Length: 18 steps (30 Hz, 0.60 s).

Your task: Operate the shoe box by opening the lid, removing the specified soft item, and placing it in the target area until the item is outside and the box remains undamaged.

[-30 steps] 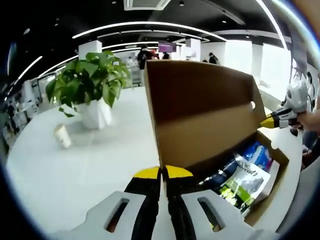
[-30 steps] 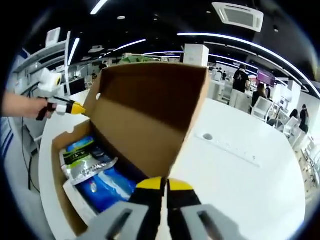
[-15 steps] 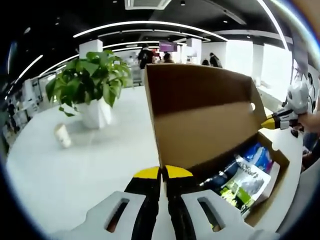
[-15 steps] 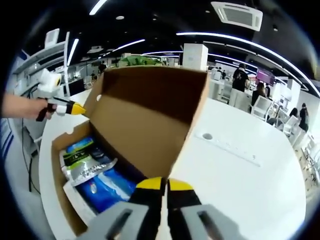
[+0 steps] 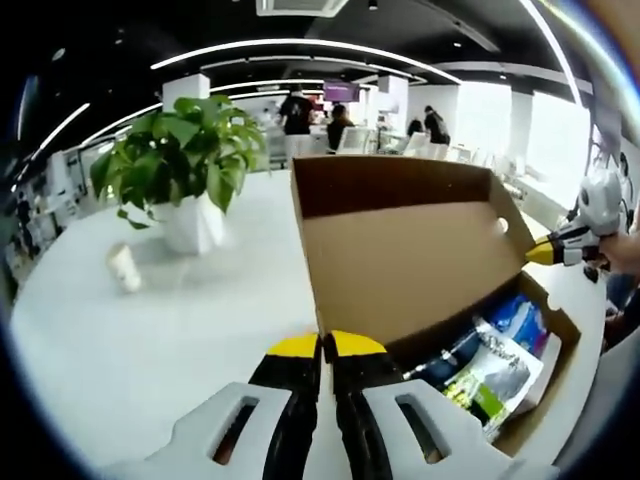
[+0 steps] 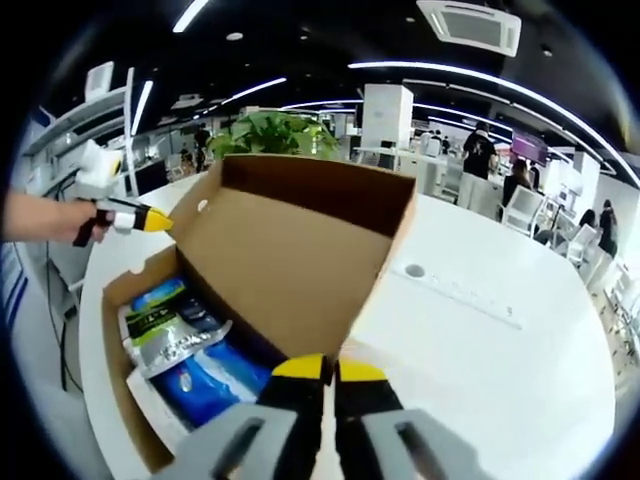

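On the left of the left gripper view a plant [image 5: 183,150] in a white pot and a small cup [image 5: 123,270] stand on the white tabletop [image 5: 150,340], well apart from the work and out of the lid's swing. In the middle the left gripper [image 5: 323,345] shows its yellow-tipped jaws pressed together with nothing between them, just beside the near corner of the box [image 5: 545,385]. The lid [image 5: 410,250] stands open on its hinge edge and leans back toward the tabletop, so the inside of the box lies open from above. To the right the soft packets [image 5: 490,365] lie in the box, not yet lifted out, and at the far right another gripper [image 5: 575,240], held in a person's hand, points its yellow tip at the lid's far end.

In the right gripper view the same other gripper [image 6: 120,215] comes in from the left toward the lid [image 6: 290,255]; the packets [image 6: 185,345] lie below it in the box [image 6: 125,290]. The right gripper [image 6: 320,372] has its jaws together and empty at the lid's near corner, probably ready to steady it.

Against a second ago, the lid has tipped further back: it stood nearly upright then, and the plant [image 6: 275,130] behind it now shows over its top edge. The packets lie as they did.
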Motion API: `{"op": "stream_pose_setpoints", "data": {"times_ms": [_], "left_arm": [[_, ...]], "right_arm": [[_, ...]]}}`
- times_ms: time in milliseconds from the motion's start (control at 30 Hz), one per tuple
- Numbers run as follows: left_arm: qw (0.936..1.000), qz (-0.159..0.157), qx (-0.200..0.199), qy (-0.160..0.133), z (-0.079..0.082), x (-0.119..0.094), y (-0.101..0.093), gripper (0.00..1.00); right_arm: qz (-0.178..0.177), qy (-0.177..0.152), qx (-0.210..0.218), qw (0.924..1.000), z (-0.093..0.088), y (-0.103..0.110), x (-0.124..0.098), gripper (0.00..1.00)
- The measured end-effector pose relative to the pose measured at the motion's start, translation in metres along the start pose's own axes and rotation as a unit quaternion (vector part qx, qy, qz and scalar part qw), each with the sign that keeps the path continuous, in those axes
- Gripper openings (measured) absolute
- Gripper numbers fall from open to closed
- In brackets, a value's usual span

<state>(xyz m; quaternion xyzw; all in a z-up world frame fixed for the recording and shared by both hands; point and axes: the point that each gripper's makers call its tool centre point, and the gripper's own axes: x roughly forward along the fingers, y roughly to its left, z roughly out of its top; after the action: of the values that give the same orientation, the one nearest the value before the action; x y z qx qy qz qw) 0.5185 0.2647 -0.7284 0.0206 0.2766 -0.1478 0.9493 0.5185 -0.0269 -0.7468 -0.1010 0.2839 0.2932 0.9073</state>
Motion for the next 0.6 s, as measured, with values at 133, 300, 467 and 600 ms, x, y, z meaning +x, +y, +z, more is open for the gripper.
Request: {"op": "stream_pose_setpoints", "data": {"times_ms": [133,300,467,600], "left_arm": [[1.0,0.0,-0.003,0.005,0.0004,0.0016,-0.0004,0.01],[0.9999,0.002,-0.006,0.012,0.0009,0.0028,-0.0011,0.01],[0.9996,0.004,-0.01,0.025,0.001,0.0039,-0.0016,0.01],[0.9993,0.005,-0.011,0.036,0.001,0.0048,-0.0019,0.01]], "right_arm": [[0.002,0.002,0.009,1.0,0.0003,-0.0013,0.0017,0.0],[0.005,0.005,0.013,0.9999,0.0003,-0.0018,0.003,0.0],[0.007,0.007,0.017,0.9998,0.0001,-0.0025,0.0041,0.0],[0.009,0.009,0.021,0.9997,0.0,-0.0031,0.0048,0.0]]}}
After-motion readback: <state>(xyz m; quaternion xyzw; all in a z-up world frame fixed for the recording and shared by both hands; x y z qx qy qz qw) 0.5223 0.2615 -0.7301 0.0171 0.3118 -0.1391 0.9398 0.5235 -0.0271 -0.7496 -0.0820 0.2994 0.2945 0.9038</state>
